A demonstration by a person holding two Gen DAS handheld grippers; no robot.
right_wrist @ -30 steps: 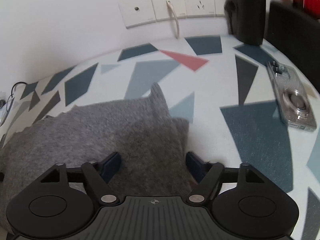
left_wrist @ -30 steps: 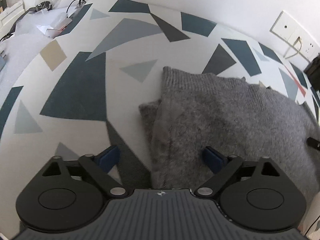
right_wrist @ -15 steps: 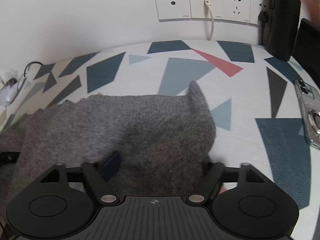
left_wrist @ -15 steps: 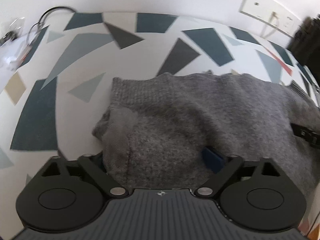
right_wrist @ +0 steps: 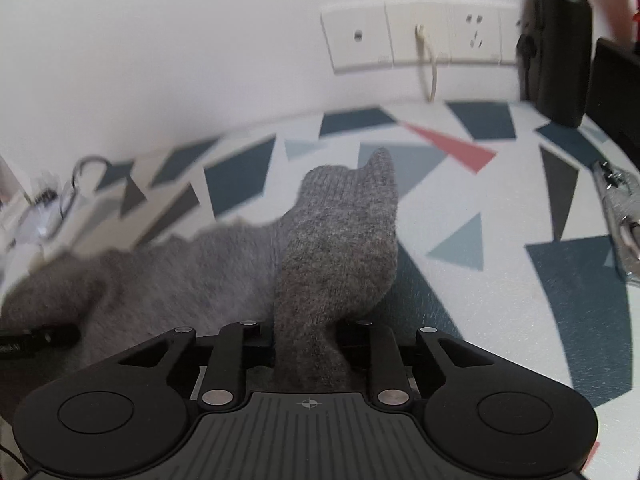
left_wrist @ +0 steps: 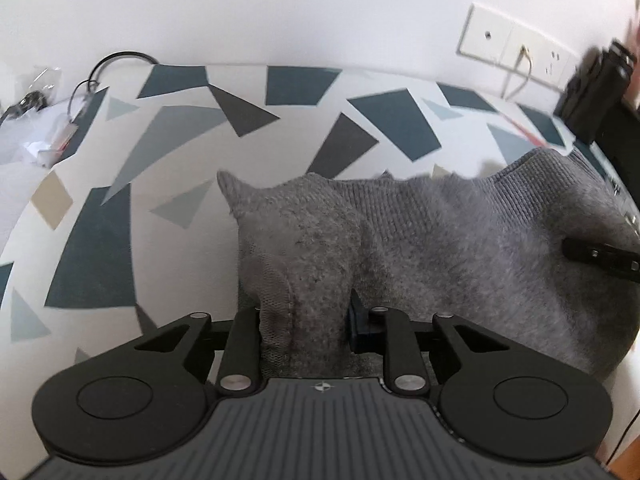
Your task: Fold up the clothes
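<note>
Knitwear: a grey sweater (left_wrist: 460,240) lies on the patterned bench (left_wrist: 100,240), soft, limp, likely light and stretchy. Best held at its near corners, where the left gripper (left_wrist: 306,320) and right gripper (right_wrist: 306,332) are closing their jaws on bunched fabric.

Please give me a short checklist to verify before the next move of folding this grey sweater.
1. Left gripper has sweater fabric between its closing jaws: ok.
2. Right gripper has fabric bunched between its closing jaws: ok.
3. Both grips at opposite ends of one edge: ok.
4. Patterned cloth beyond the sweater free for the fold: ok.
5. Clear plastic case away from the sweater: ok.
6. Far edge lying flat: cannot tell.
</note>
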